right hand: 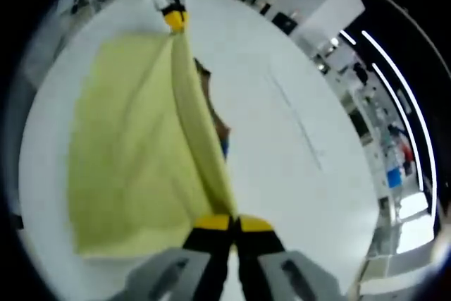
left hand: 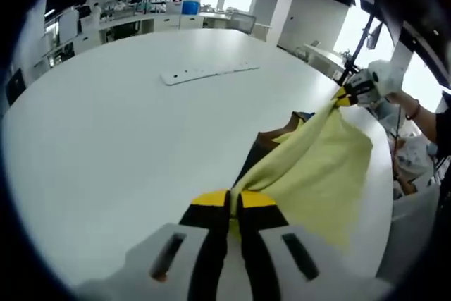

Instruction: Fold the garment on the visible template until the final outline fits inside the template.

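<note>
Both my grippers, left (left hand: 233, 211) and right (right hand: 233, 227), pinch the soft yellow cloth (left hand: 317, 167), stretched taut between them above the smooth white table (left hand: 127, 132).

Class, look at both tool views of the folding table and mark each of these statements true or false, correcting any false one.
1. The left tool is shut on the yellow garment. True.
2. The right tool is open and holds nothing. False: it is shut on the yellow garment's edge.
3. The garment lies flat and fully spread on the white table. False: its upper edge is held taut between the two tools, raised off the table.
4. A flat white strip lies on the table beyond the garment in the left gripper view. True.
5. Something darker shows under the garment's edge. True.
</note>
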Action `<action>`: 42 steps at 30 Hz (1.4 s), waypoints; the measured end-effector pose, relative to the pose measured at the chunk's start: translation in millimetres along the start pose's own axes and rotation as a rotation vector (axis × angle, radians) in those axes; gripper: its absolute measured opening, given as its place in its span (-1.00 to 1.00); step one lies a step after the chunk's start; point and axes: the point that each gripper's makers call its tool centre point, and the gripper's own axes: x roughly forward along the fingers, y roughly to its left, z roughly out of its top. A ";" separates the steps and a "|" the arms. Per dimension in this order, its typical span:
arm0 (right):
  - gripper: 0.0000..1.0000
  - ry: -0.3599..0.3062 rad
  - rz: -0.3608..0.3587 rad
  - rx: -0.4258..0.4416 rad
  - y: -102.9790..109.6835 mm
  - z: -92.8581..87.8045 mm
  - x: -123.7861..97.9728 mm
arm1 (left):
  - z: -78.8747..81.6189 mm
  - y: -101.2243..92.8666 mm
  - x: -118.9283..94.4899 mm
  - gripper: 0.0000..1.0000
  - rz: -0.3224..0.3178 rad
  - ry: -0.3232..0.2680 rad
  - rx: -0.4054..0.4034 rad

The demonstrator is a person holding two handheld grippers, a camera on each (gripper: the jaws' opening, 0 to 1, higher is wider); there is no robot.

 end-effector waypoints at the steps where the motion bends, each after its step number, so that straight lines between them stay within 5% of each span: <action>1: -1.00 0.000 0.001 0.002 0.3 -0.9 1.9 | -1.5 1.5 1.5 -0.96 0.002 0.001 -0.002; 11: -1.00 0.017 0.048 0.018 6.8 -8.6 18.0 | -12.2 9.4 11.4 -0.89 0.036 0.001 0.013; 19: -1.00 -0.030 0.077 0.167 5.4 -9.4 21.0 | -14.4 2.6 7.4 -0.85 0.048 0.004 0.038; 23: -0.84 -0.096 0.044 0.285 -7.5 -5.2 11.6 | -11.8 5.6 1.8 -0.73 0.071 0.001 0.086; 27: -0.60 -0.136 0.033 0.323 -14.6 -4.0 1.4 | -0.1 13.8 -8.5 -0.56 0.106 -0.042 0.160; 31: -0.45 -0.193 0.059 0.333 -7.2 7.2 -4.5 | 8.7 1.8 -17.7 -0.55 0.087 -0.079 0.212; 35: -0.47 -0.165 0.089 0.273 1.6 6.4 4.4 | 3.2 -12.1 -14.9 -0.58 0.047 -0.029 0.309; 42: -0.57 -0.120 0.105 0.252 8.0 -0.1 17.0 | -17.3 7.6 -1.5 -0.67 0.062 0.072 0.433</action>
